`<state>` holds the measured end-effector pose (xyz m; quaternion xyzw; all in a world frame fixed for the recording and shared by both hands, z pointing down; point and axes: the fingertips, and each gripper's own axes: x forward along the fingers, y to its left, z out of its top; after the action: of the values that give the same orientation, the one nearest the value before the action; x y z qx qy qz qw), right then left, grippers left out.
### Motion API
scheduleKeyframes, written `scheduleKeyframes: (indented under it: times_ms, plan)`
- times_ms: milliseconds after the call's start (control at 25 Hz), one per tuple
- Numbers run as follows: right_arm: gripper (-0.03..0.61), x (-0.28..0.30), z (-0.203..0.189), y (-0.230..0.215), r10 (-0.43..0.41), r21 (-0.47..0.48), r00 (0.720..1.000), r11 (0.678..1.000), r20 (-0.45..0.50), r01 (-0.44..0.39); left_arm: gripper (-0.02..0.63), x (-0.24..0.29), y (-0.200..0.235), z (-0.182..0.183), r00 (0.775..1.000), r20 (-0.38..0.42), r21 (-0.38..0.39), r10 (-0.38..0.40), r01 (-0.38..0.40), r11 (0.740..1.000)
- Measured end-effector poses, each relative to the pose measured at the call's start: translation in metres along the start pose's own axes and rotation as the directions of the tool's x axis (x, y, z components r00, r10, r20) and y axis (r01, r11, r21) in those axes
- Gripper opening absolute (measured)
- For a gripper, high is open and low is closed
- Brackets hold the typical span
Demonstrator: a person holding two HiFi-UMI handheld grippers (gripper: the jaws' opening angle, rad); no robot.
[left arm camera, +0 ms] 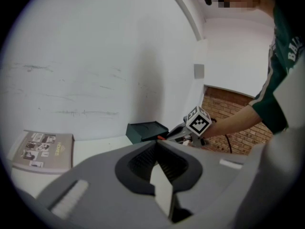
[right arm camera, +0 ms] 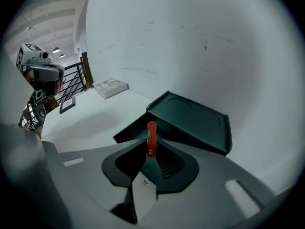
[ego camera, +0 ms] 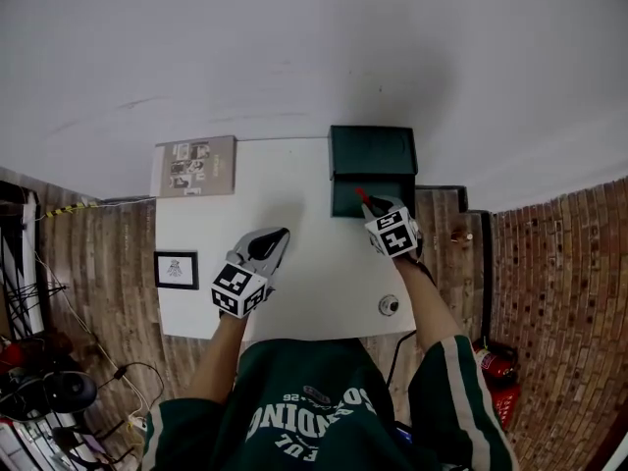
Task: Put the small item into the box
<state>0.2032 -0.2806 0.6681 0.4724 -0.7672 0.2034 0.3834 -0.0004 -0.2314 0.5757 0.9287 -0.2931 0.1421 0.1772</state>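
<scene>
The small item is a scraper [right arm camera: 151, 140] with a red handle and a metal blade. My right gripper [right arm camera: 150, 166] is shut on its blade, and the handle points forward at the open dark green box [right arm camera: 190, 120]. In the head view the right gripper [ego camera: 378, 207] holds the red handle [ego camera: 362, 195] just over the box's [ego camera: 373, 165] near edge, at the far side of the white table [ego camera: 304, 283]. My left gripper [ego camera: 275, 238] hovers over the middle of the table, shut with nothing in it. The left gripper [left arm camera: 159, 161] faces the box [left arm camera: 147, 130].
A grey book [ego camera: 197, 166] lies at the table's far left corner. A small framed picture [ego camera: 176, 270] sits at the left edge and a small round object [ego camera: 390, 305] at the near right. A white wall stands behind the box. A red fire extinguisher [ego camera: 496, 366] is on the brick floor.
</scene>
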Motion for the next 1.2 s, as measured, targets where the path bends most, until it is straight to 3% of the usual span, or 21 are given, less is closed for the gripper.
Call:
scheduleKeyframes:
  times_ms: [1000,1200]
  plan:
    - [0.069,0.073,-0.047,-0.033,0.063,0.034,0.966,0.998,-0.253,-0.057,0.052,-0.014,0.027,-0.033,0.992,-0.058,-0.093,0.108,-0.113,0.989]
    - [0.069,0.074,-0.04,-0.033,0.058,0.042,0.971,0.998,-0.231,-0.05,0.052,-0.026,0.028,-0.035,0.992,-0.057,-0.088,0.114,-0.119,0.989]
